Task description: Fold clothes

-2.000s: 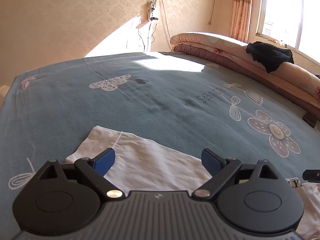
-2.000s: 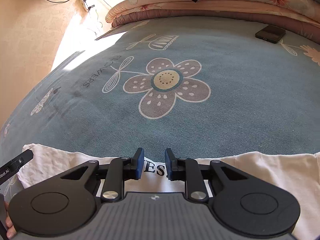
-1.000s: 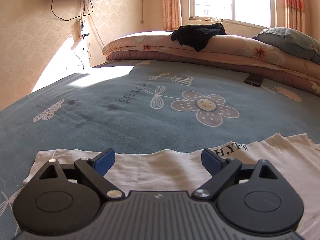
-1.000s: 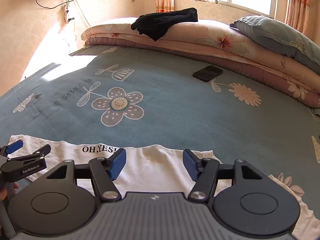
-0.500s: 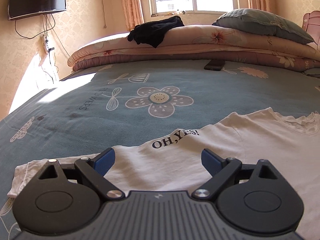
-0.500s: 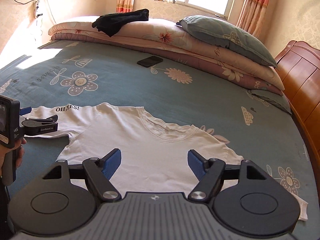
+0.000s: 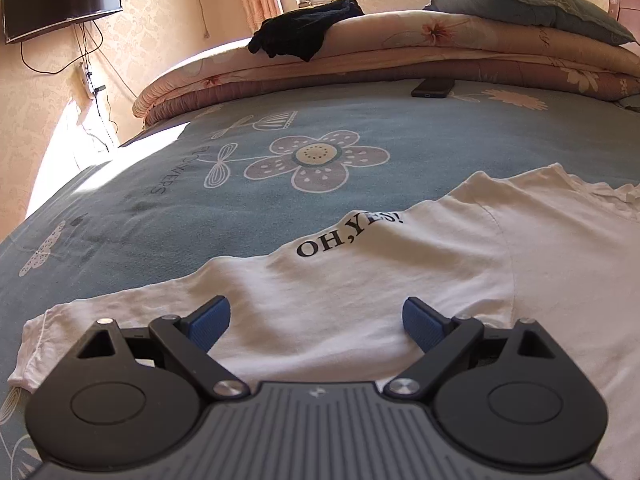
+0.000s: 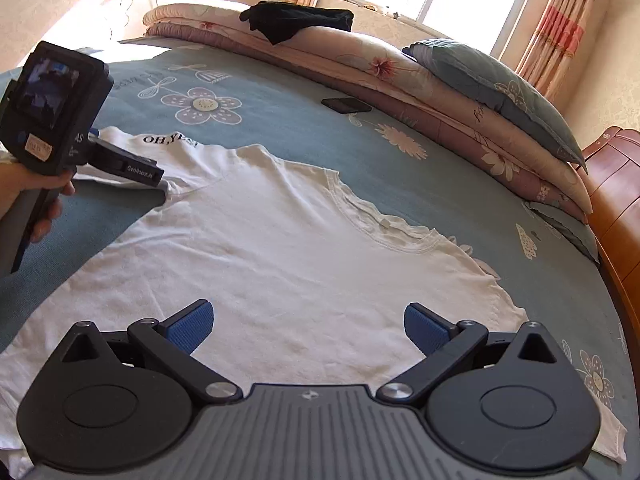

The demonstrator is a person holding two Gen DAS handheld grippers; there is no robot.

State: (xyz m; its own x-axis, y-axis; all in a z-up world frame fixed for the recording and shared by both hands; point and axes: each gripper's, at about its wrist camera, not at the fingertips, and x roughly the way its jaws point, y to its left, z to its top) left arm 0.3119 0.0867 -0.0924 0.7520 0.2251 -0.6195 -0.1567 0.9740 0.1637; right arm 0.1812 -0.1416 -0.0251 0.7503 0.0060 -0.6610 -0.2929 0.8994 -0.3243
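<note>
A white T-shirt (image 8: pixel 280 256) lies spread flat on the blue flowered bedspread (image 8: pixel 288 128), neckline toward the pillows. Its left sleeve (image 7: pixel 340 280) carries black "OH,YES!" lettering. My left gripper (image 7: pixel 316 318) hovers open over that sleeve, with nothing between its blue pads. In the right wrist view a hand holds the left gripper (image 8: pixel 120 160) at the far left, above the sleeve. My right gripper (image 8: pixel 308 326) hangs over the shirt's body, near its lower half; its jaws are opening wide and nothing is between them.
Folded quilts (image 8: pixel 400 80) and a grey-blue pillow (image 8: pixel 492 80) are stacked along the bed's far side, with a black garment (image 8: pixel 296 20) on top. A black phone (image 8: pixel 346 105) lies on the bedspread near the quilts. A wooden bed frame (image 8: pixel 616 200) borders the right side.
Both views swung right across the bed, from the sleeve edge to the whole shirt. The right gripper's jaws spread from nearly closed to wide apart. The left gripper stayed open and settled over the lettered sleeve.
</note>
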